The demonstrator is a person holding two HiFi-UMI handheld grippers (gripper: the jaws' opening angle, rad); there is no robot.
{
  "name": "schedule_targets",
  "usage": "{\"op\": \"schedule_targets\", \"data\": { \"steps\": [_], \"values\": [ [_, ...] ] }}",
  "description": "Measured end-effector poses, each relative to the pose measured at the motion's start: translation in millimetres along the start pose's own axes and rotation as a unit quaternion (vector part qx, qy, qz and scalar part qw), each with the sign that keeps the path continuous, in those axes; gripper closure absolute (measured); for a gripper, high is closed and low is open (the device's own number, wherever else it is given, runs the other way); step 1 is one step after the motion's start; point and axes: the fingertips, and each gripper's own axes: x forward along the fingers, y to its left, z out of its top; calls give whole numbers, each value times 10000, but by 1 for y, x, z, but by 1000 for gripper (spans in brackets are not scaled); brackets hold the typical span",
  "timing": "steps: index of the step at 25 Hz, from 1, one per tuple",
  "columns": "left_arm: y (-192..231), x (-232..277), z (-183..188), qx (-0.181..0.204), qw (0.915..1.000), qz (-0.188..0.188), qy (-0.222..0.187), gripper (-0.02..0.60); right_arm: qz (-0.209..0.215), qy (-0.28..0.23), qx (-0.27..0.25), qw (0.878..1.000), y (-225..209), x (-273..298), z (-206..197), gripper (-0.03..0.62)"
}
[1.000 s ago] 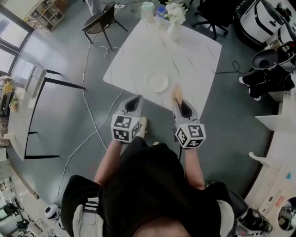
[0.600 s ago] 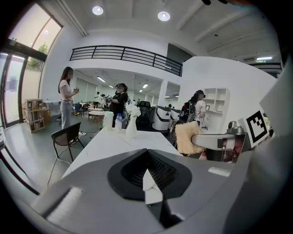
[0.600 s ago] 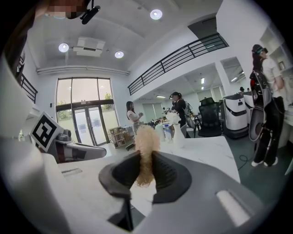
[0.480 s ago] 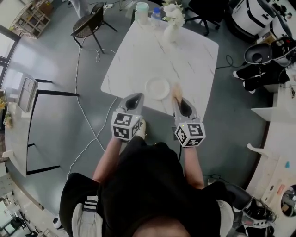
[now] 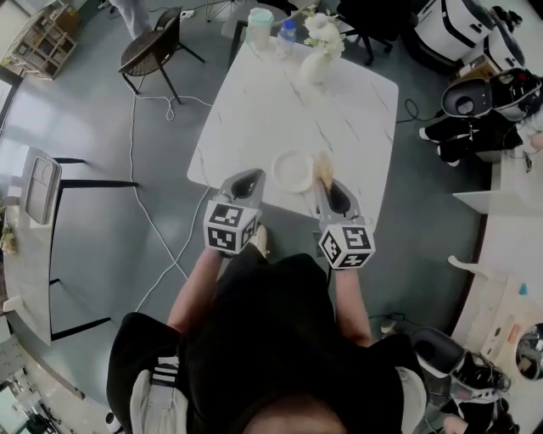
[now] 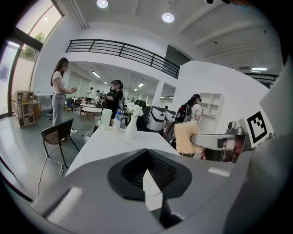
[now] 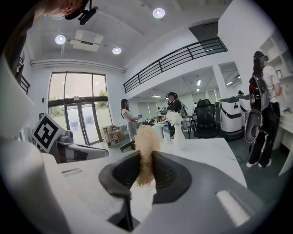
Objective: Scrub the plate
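White marble table [image 5: 280, 102] fills the upper middle of the head view. The round white plate [image 5: 293, 170] lies flat on it close to the near edge, toward 6 o'clock on the tabletop.

The left claw [image 5: 246, 180] is at about 8 o'clock from the plate, over the table's near edge and apart from the plate. Its jaws are pressed together with nothing between them.

The right claw [image 5: 327, 183] is at about 4 o'clock from the plate and pinches a tan, fibrous scrubber [image 5: 323, 166]. The fuzzy end of the scrubber sticks out past the jaw tips. It lies at 3 o'clock from the plate, just beside the rim; whether it touches the plate cannot be told.

At the table's far edge, toward 12 o'clock, a white vase [image 5: 316, 61] with white flowers stands upright. At 10 o'clock from the vase are a clear bottle [image 5: 287, 34] and a pale cup [image 5: 260, 19]. A dark chair [image 5: 153, 47] stands on the grey floor well off the table, at 10 o'clock.
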Motion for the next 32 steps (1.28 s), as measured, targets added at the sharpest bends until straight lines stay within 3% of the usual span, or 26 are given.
{"op": "schedule_targets", "data": {
  "steps": [13,22,32],
  "values": [
    [23,34,-25,-116,9990,-249,366,575,-179,276,118,9994,-4,34,-15,525],
    [36,67,-61,-526,9958,186,729,575,282,733,374,9962,-26,69,-52,525],
    [32,109,-107,-798,9886,341,1228,575,608,1244,586,9886,-53,102,-89,525]
  ]
}}
